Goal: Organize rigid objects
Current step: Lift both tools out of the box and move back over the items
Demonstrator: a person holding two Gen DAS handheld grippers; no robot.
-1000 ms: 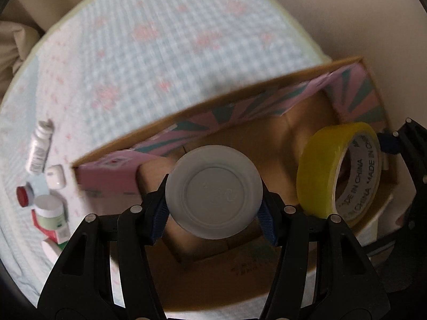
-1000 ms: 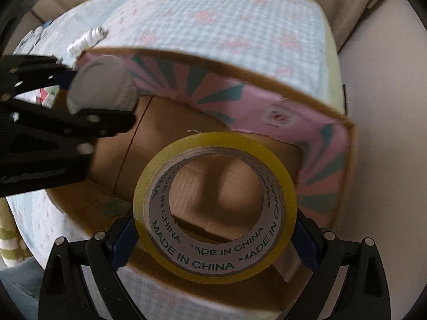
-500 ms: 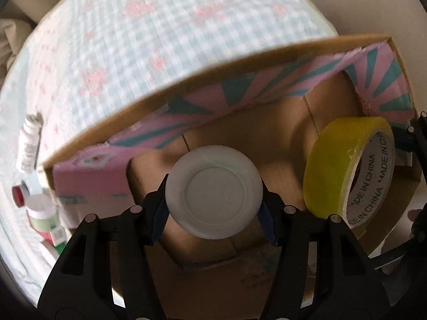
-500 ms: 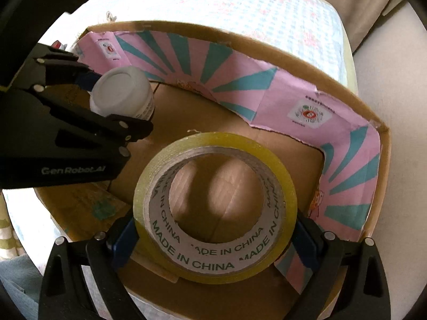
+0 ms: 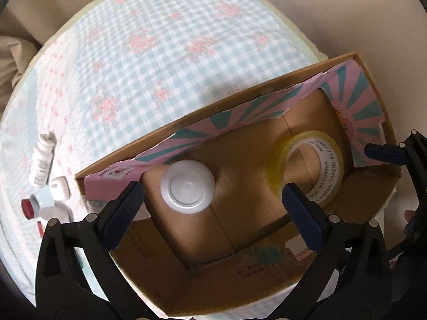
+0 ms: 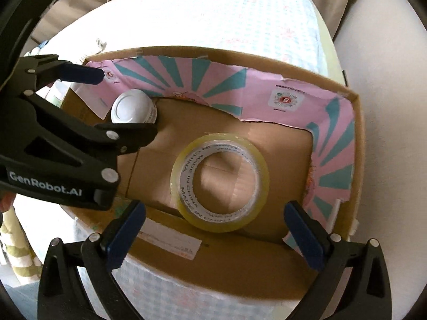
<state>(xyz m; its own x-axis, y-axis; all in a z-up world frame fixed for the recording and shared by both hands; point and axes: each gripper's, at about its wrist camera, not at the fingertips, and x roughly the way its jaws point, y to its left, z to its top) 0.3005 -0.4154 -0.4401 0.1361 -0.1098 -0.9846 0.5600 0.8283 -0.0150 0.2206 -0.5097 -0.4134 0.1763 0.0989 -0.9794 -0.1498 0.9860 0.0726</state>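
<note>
In the left wrist view, the left gripper (image 5: 213,200) hangs over the cardboard box (image 5: 267,288) with its fingers (image 5: 122,208) spread wide; its jaws have just been opening and nothing is pressed between them. The white jar (image 5: 187,186) stands upright on the box floor between the two fingers, nearer the left one and touching neither. The roll of tape (image 5: 309,168) lies on the floor just beyond the right finger. Past the left finger, outside the box, a small white bottle (image 5: 41,162) and a red cap (image 5: 27,208) lie on the checked cloth (image 5: 160,53).

In the right wrist view, the right gripper (image 6: 214,221) also has its fingers (image 6: 125,226) wide apart; its jaws have just been opening too. The roll of tape (image 6: 220,182) lies flat on the box (image 6: 355,160) floor ahead of the fingertips, between them and clear of both. The white jar (image 6: 132,106) sits in the far left corner, between the fingers of the left gripper (image 6: 125,104), which reaches in from the left.
</note>
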